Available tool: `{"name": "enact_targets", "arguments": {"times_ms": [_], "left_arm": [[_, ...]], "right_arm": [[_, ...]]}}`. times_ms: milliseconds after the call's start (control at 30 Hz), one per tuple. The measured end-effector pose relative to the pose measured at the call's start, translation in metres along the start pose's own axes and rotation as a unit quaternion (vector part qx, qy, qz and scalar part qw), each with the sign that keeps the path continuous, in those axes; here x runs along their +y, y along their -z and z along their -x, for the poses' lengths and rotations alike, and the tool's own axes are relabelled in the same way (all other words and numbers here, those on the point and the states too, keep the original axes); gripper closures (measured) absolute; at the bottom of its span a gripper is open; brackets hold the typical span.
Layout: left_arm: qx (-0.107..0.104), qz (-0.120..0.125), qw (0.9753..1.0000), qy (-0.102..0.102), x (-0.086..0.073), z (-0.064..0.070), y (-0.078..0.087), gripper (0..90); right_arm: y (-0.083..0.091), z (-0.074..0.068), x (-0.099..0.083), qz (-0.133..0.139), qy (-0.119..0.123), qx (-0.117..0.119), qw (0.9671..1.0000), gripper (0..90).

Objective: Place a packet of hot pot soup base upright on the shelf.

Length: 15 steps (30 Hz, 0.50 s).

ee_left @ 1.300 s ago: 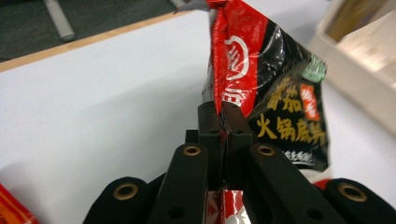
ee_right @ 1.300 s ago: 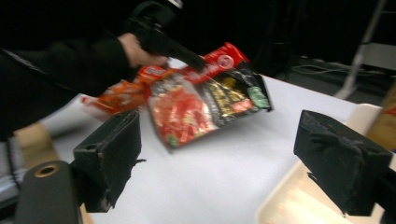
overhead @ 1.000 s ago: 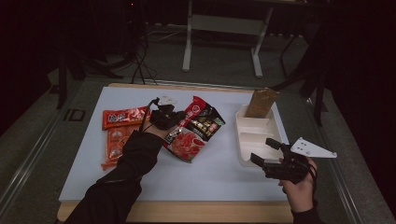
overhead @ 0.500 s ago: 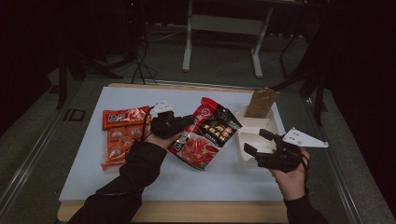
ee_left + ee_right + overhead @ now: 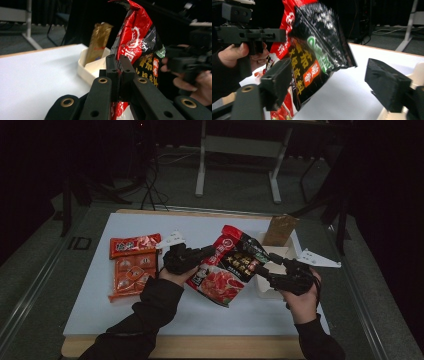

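A red and black food pouch (image 5: 227,267) hangs tilted above the white table, off the surface. My left gripper (image 5: 209,253) is shut on the pouch's left edge; in the left gripper view its jaws (image 5: 119,71) pinch the red seam of the pouch (image 5: 136,35). My right gripper (image 5: 270,264) is at the pouch's right side and stands open. In the right gripper view the pouch (image 5: 317,50) reaches down between the spread jaws of my right gripper (image 5: 332,83) without either pad touching it.
A white tray (image 5: 265,292) lies at the right under my right hand, with a gold packet (image 5: 280,230) standing at its far end. Two orange-red packets (image 5: 134,245) (image 5: 132,277) lie at the table's left. The white table (image 5: 100,295) has open room in front.
My left gripper has lifted the pouch off the table and carried it right. My right gripper has moved left and forward, over the tray, up to the pouch.
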<state>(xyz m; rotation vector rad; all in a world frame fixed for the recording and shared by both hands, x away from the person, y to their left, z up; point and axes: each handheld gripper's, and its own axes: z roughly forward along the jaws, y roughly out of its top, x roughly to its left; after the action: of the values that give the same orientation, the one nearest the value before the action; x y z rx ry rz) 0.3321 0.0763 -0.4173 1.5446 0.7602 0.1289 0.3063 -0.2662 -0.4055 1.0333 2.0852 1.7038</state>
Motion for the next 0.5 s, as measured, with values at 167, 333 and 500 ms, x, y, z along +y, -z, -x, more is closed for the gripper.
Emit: {"name": "enact_targets", "arguments": {"times_ms": [167, 333, 500], "left_arm": [[-0.012, 0.03, 0.9995, 0.002, -0.003, 0.007, 0.001, 89.1], [-0.018, 0.021, 0.9996, -0.004, -0.009, 0.008, -0.001, 88.8], [-0.023, 0.016, 0.9996, 0.011, -0.016, 0.005, -0.001, 88.6]], "right_arm": [[0.001, -0.003, 0.002, 0.009, 0.014, 0.021, 0.9996, 54.6], [0.011, -0.009, 0.013, 0.027, 0.016, 0.043, 0.9986, 74.6], [0.012, -0.016, 0.019, 0.003, 0.028, 0.039, 0.9988, 76.7]]}}
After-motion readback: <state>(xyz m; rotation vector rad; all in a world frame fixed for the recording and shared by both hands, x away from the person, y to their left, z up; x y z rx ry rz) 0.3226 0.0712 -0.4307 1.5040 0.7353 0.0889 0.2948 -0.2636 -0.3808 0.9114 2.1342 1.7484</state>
